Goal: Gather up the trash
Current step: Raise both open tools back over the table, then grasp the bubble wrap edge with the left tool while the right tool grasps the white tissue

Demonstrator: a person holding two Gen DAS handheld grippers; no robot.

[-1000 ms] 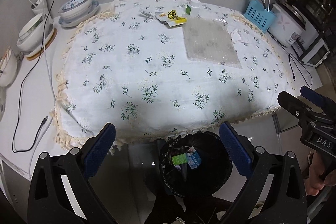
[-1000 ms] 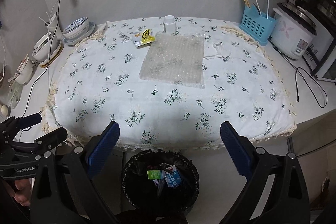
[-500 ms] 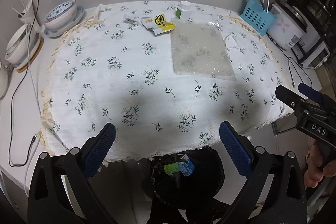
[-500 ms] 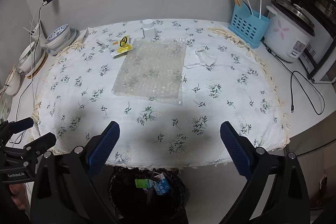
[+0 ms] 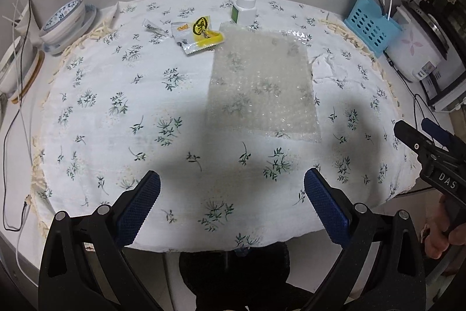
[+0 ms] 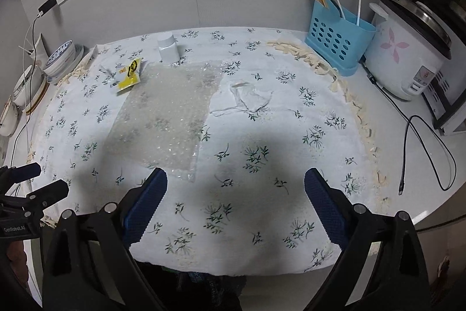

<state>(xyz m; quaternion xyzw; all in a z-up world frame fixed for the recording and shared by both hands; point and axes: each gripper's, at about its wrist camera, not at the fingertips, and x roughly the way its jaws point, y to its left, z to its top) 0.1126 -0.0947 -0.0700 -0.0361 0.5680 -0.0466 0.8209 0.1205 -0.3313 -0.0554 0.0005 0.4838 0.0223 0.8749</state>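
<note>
A sheet of bubble wrap [image 5: 262, 86] [image 6: 166, 115] lies flat on the flowered tablecloth [image 5: 122, 107]. Behind it lie a yellow snack wrapper [image 5: 201, 35] [image 6: 129, 75], a small silver wrapper [image 5: 151, 26] and a white bottle [image 5: 245, 8] [image 6: 168, 47]. A crumpled white tissue [image 6: 247, 99] [image 5: 327, 67] rests to the right of the wrap. My left gripper [image 5: 231, 198] hovers open over the table's near edge, nothing between its fingers. My right gripper [image 6: 234, 196] is open too, just short of the wrap's near corner. A black trash bin [image 5: 233, 267] shows below the table edge.
Stacked bowls [image 5: 65, 21] and a charging cable [image 5: 17, 95] sit at the left. A blue utensil caddy [image 6: 337, 41], a rice cooker [image 6: 407, 48] and a loose black cable [image 6: 422, 153] stand at the right. A person's hand [image 5: 445, 235] holds the right gripper.
Both grippers have moved forward over the table; the trash bin has slid almost out of view beneath them. Both stay open and nothing on the table has moved.
</note>
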